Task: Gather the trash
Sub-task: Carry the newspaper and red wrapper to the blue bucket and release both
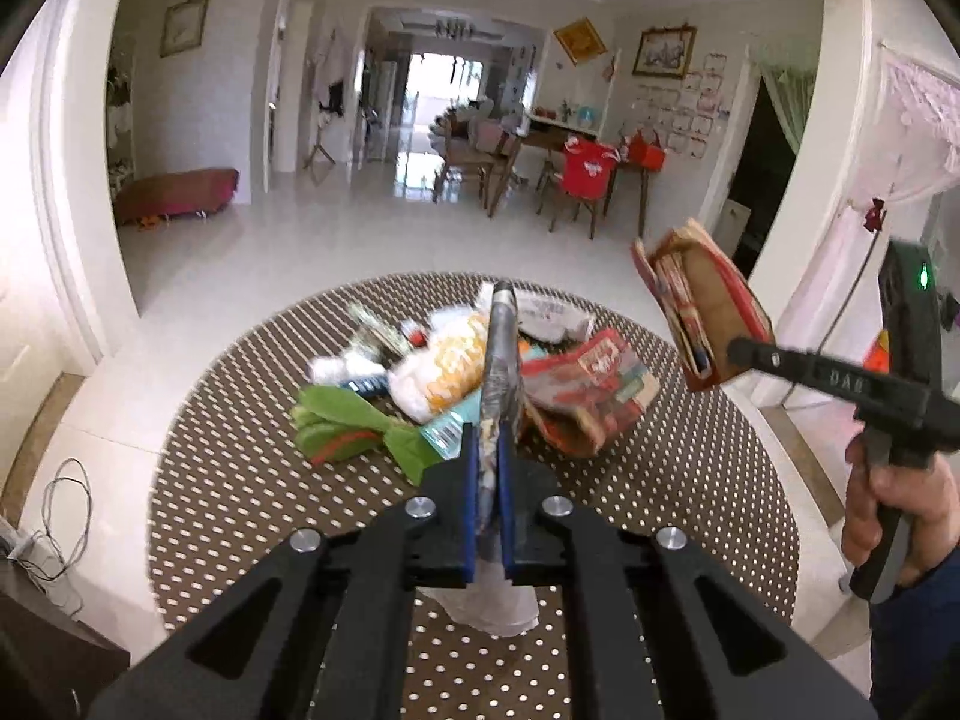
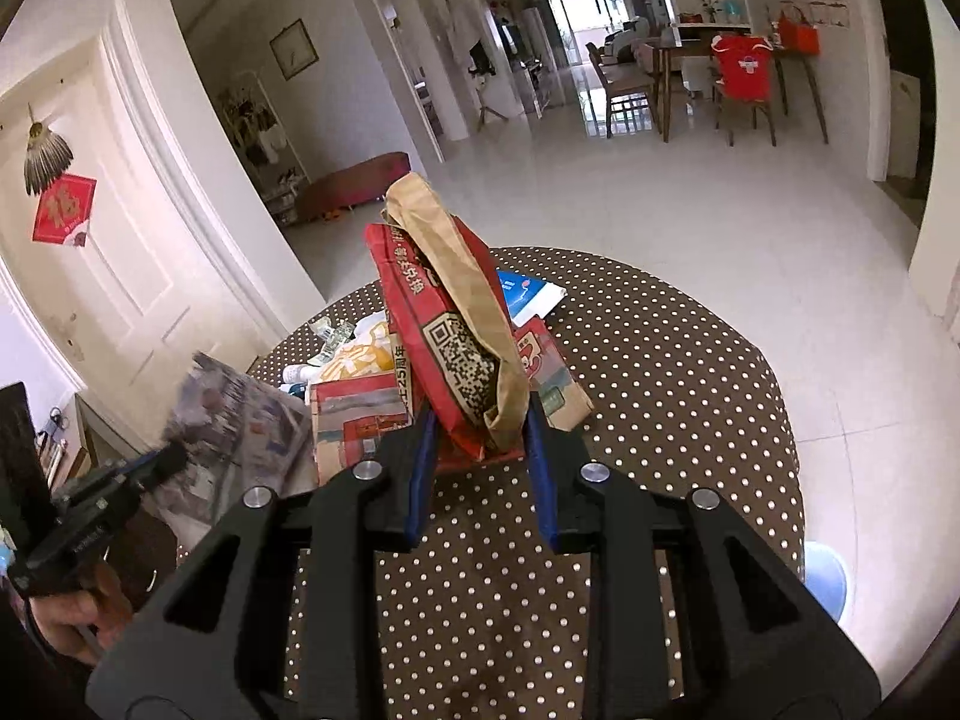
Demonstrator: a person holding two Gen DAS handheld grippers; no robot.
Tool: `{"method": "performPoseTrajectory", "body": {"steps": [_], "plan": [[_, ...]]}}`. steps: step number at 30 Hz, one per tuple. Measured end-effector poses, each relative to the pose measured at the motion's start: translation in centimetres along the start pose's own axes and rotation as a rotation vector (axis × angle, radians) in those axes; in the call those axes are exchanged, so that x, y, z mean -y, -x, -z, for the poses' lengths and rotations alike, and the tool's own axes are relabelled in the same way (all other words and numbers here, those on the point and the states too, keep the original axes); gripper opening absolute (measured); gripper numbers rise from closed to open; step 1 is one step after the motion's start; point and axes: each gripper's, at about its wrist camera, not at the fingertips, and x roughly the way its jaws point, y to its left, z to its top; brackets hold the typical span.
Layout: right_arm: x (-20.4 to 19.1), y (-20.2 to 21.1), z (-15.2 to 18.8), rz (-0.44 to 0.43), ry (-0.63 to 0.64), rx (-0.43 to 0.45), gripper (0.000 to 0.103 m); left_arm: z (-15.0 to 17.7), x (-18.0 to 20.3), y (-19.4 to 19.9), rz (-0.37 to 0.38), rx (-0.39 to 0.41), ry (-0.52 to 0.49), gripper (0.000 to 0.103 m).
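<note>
Glossy white tile floor (image 1: 336, 240), wooden dining chairs (image 1: 576, 192), bright far window (image 1: 444, 78).

left wrist: above table (image 1: 240, 480), facing the hall | right wrist: likewise, from the right | shared: trash pile (image 1: 480, 372)

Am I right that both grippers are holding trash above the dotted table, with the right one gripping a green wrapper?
Not quite. In the right wrist view the right gripper is shut on a red and brown paper bag, not a green wrapper. The green wrapper lies on the dotted table. The left gripper does hold trash, a printed flat wrapper.
</note>
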Motion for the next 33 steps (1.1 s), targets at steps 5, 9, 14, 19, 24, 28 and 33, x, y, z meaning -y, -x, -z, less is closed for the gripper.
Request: {"method": "performPoseTrajectory", "body": {"steps": [5,9,14,19,24,28,33], "plan": [[0.9,1.9,0.2,0.001,-0.015,0.031,0.027,-1.9,1.1,3.0,-0.007,0.083,-0.031,0.005],[2.8,3.8,0.8,0.024,-0.045,0.054,0.027,-3.2,3.5,3.0,0.047,0.114,-0.061,0.005],[6.8,7.1,1.8,0.105,-0.111,0.084,0.027,-5.0,9.5,0.4,0.17,0.121,-0.119,0.005],[13.6,11.4,4.2,0.248,-0.217,0.104,0.027,-5.5,16.8,-3.5,0.321,0.075,-0.171,0.005],[20.2,13.2,8.1,0.384,-0.32,0.051,0.027,-3.7,24.6,-8.9,0.445,-0.029,-0.231,0.005],[25.1,12.8,11.7,0.462,-0.413,-0.023,0.027,-1.6,29.6,-12.5,0.5,-0.116,-0.269,0.005],[30.8,10.5,15.4,0.501,-0.526,-0.109,0.03,0.8,34.3,-16.0,0.521,-0.193,-0.319,0.005]]}}
